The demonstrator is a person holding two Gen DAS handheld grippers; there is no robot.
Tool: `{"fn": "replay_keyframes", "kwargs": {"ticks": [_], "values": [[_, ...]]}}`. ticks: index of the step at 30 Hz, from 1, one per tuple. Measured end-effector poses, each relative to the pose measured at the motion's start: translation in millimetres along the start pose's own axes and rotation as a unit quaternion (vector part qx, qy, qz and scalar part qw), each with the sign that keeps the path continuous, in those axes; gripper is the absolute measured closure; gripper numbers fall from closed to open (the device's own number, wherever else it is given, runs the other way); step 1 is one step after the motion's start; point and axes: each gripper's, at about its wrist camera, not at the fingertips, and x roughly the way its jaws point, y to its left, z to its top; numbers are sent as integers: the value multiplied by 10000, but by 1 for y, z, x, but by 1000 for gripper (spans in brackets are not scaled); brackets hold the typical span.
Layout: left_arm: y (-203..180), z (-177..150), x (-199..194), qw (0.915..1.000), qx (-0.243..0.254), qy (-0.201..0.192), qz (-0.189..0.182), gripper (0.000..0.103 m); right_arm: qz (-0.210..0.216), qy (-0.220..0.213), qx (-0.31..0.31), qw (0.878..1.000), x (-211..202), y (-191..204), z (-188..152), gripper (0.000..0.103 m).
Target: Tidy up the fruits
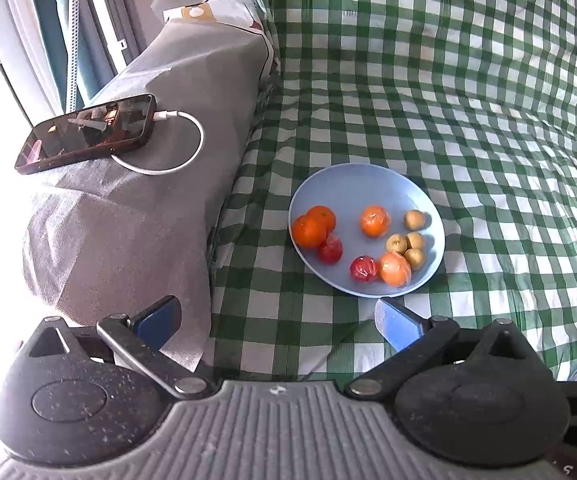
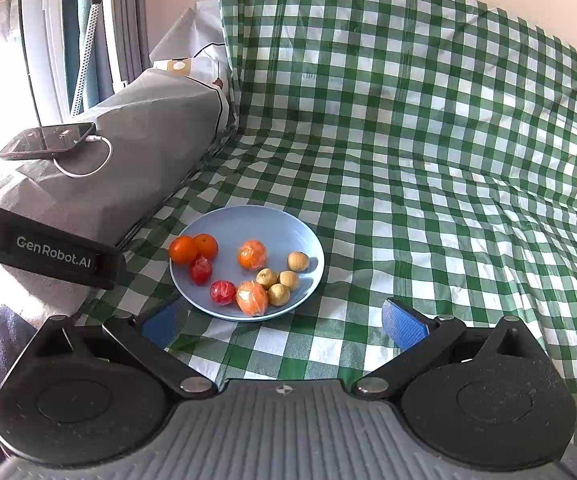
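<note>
- Both my sets of fingers are spread wide and hold nothing — my left fingers and my right fingers each hang short of the blue plate, which rests just ahead of the tips on the green checked cloth.
- The fruits sit on the plate: two bare oranges touching at its left edge, ahead of my right pair's left finger; two wrapped oranges nearer the middle; two wrapped red fruits close to the near rim; four small tan fruits bunched toward the right.
- Risk, as I judge it: the film wraps look slick, so a pinch could slide off; round fruit nudged sideways may roll over the low rim onto the cloth.
- The cloth seems to cover something soft — pressing down could tip the plate.
- The tan cluster is tight; closing on one may shove its neighbours.
- Round fruit and a round plate — no long axis or heading that I can tell.
</note>
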Motion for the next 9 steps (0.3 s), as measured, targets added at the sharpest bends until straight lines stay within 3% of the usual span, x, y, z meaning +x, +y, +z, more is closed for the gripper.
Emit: {"fn": "replay_keyframes", "kwargs": {"ticks": [9], "values": [[-1,-1,-1,10000,1,-39,5,0,-5,-13,46,10000,0,-3,2,1]]}}
